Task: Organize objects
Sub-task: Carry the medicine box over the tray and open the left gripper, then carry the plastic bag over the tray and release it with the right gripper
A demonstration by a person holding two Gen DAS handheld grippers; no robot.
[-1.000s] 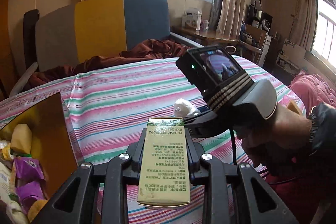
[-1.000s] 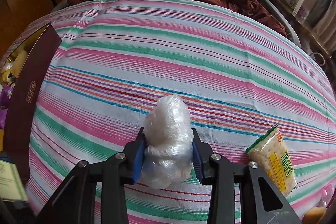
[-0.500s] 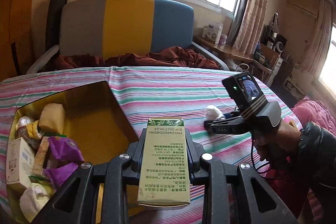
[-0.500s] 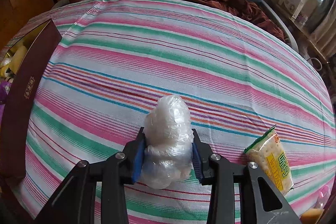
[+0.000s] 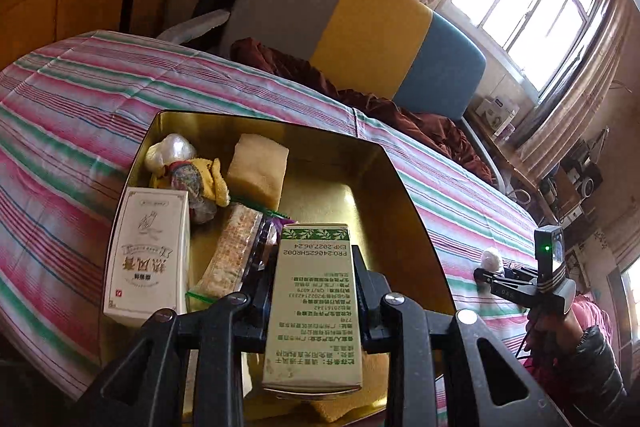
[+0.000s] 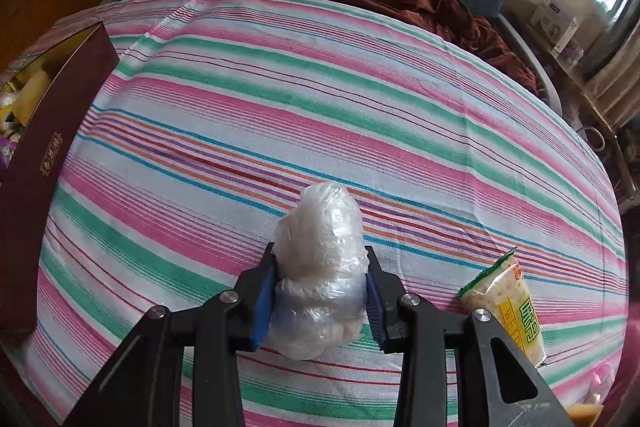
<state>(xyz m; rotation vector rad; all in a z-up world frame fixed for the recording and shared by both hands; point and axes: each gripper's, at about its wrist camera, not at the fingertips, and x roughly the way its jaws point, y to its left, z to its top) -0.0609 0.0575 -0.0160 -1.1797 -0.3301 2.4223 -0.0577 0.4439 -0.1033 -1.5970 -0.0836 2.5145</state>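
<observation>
Two claws loaded. Left claw [image 5: 316, 291] grips carton [image 5: 314, 307], long axis along fingers, hanging directly over tin [image 5: 400, 195], free floor ahead-right. Right claw [image 6: 320, 287] clamps plastic bundle [image 6: 322, 267] above bed; tin [image 6: 52, 131] far left.

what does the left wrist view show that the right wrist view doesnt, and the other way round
Only the left wrist view shows the left gripper clamping a green-topped carton over the gold tin's inside, with a white box and a yellow sponge in it.

Only the right wrist view shows the cracker packet lying on the cloth.

Both show the striped cloth, the tin, and the right gripper clamping a plastic-wrapped bundle.
</observation>
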